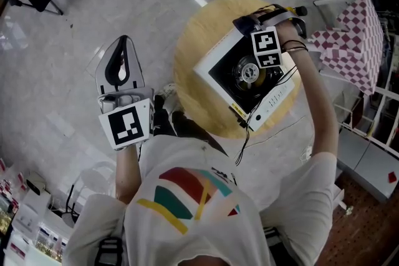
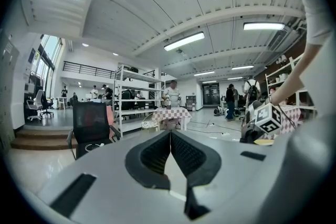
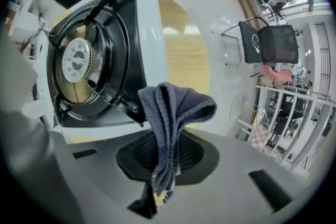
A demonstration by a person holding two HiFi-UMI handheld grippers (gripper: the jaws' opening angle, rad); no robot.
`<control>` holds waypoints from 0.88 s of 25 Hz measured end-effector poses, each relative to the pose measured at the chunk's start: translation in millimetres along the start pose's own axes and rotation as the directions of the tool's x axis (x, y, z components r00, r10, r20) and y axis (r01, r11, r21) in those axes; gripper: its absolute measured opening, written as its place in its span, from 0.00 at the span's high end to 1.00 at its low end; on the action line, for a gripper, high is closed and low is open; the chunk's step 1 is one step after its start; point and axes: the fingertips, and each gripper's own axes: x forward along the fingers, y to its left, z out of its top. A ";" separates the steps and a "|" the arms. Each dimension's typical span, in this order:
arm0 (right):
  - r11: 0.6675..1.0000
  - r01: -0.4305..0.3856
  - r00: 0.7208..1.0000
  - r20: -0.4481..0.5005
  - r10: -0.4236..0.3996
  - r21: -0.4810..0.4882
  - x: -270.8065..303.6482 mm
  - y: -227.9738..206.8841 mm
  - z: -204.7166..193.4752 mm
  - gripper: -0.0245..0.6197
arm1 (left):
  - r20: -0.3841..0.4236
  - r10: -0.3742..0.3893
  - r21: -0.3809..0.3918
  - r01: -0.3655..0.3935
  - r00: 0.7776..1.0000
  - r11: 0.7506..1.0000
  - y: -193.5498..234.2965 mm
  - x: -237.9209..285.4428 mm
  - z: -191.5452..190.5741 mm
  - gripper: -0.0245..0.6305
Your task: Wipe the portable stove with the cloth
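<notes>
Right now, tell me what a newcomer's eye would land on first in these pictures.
The white portable stove with its black burner well sits on a round wooden table and fills much of the right gripper view. The right gripper is shut on a folded grey cloth that juts toward the stove. The left gripper is shut on nothing and held off to the side, over the floor.

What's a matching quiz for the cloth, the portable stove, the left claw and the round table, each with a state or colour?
1 cloth
2 portable stove
3 left claw
4 round table

A shut, empty
B pale wood
C pinched in the right claw
D white body, black top

Pairs: 1-C, 2-D, 3-A, 4-B
</notes>
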 end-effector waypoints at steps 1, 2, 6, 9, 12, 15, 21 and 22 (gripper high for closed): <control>1.000 -0.002 1.000 0.000 0.002 0.016 1.5 0.9 -2.9 0.91 | -0.001 0.000 0.001 0.000 1.000 1.000 -0.1 0.0 -0.2 0.95; 1.000 -0.003 1.000 0.001 0.003 0.029 2.7 1.5 -5.3 0.92 | -0.002 0.000 0.001 0.000 1.000 1.000 0.1 0.3 -0.4 0.95; 0.999 -0.001 1.000 -0.007 0.002 0.050 5.7 3.4 -9.7 0.92 | 0.001 0.001 -0.001 -0.001 1.000 1.000 -0.1 1.2 -0.3 0.95; 0.999 0.004 1.000 -0.013 -0.003 0.053 4.7 3.2 -9.0 0.91 | 0.003 -0.009 0.006 0.009 1.000 1.000 -1.3 1.5 2.1 0.95; 0.999 0.007 1.000 -0.024 -0.005 0.054 4.4 2.4 -8.5 0.91 | 0.007 -0.020 0.008 0.020 1.000 1.000 -2.8 2.2 4.1 0.95; 0.992 0.034 0.999 0.002 -0.035 0.119 -1.4 -4.1 -6.3 0.91 | 0.014 -0.037 0.014 0.037 0.999 0.999 -6.7 4.0 7.7 0.95; 0.865 0.200 0.963 0.070 -0.260 0.459 -62.3 -37.2 -9.4 0.91 | 0.084 -0.126 0.031 0.124 0.988 0.992 -34.1 9.2 39.5 0.95; 0.830 0.234 0.952 0.056 -0.302 0.507 -75.5 -41.3 -14.4 0.91 | 0.099 -0.150 0.039 0.147 0.984 0.988 -42.6 9.7 46.3 0.95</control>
